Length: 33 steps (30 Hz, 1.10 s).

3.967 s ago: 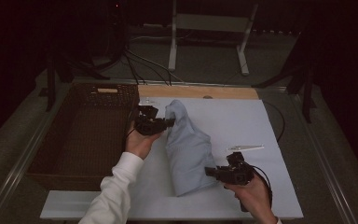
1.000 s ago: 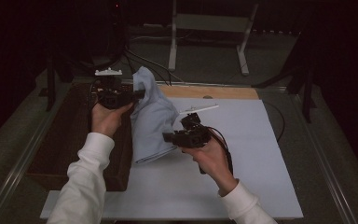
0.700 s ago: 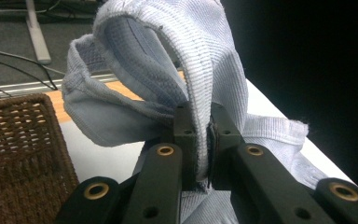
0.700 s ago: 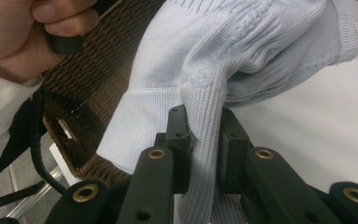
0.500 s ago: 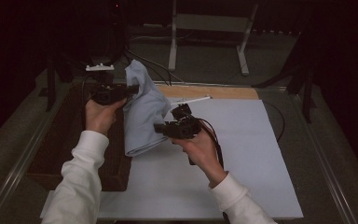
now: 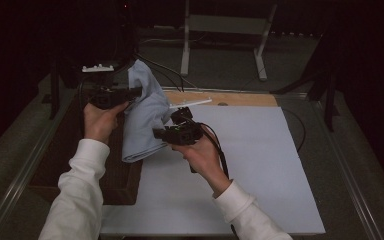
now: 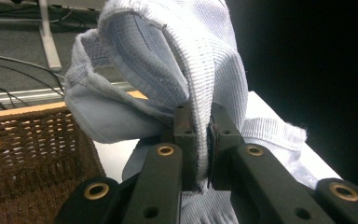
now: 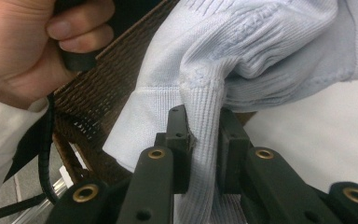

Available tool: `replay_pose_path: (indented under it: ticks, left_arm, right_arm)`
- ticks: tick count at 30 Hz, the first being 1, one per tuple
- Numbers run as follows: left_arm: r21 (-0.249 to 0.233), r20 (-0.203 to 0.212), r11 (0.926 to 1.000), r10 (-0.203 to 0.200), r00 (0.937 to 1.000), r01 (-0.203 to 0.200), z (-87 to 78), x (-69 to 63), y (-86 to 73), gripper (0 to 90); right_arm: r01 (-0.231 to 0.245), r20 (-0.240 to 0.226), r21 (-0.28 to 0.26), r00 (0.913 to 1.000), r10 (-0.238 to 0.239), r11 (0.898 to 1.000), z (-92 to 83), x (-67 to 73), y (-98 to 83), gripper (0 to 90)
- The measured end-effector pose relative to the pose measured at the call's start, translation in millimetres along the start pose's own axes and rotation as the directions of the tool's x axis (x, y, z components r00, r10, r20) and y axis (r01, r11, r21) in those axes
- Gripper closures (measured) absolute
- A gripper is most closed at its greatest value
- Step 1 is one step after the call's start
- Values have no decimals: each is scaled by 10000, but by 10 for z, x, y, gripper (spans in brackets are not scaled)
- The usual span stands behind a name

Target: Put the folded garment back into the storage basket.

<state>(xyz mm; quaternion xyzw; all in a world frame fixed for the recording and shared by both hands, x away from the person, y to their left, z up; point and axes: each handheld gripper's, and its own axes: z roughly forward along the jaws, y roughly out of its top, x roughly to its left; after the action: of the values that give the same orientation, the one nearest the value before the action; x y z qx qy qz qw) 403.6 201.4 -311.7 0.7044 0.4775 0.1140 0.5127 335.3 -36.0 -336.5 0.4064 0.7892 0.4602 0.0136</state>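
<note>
I have the pale blue knit garment pinched at two places so it hangs as one folded bundle, not trailing. My left gripper is clamped tight on a fold near its top, holding it high over the wicker basket. My right gripper is closed on a ribbed edge lower down, keeping the bottom gathered just above the basket's rim beside the white board, ready to lower in

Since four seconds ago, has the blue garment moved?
Yes. The garment lay flat on the white board; now both grippers hold it up, shifted left so it hangs over the basket edge.
</note>
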Motion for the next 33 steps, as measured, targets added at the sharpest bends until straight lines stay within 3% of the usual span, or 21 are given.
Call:
replay_pose_path:
  ticks: [17, 33]
  left_arm:
    - [150, -139, 9999, -26, 9999, 28, -25, 205, -4, 848]
    - [-54, -257, 9995, -307, 9992, 306, -111, 376, -15, 848]
  right_arm:
    - [-122, -289, -40, 9995, 121, 9999, 297, 136, 142, 788]
    - [-70, -322, -48, 9995, 69, 10000, 540, 245, 198, 789]
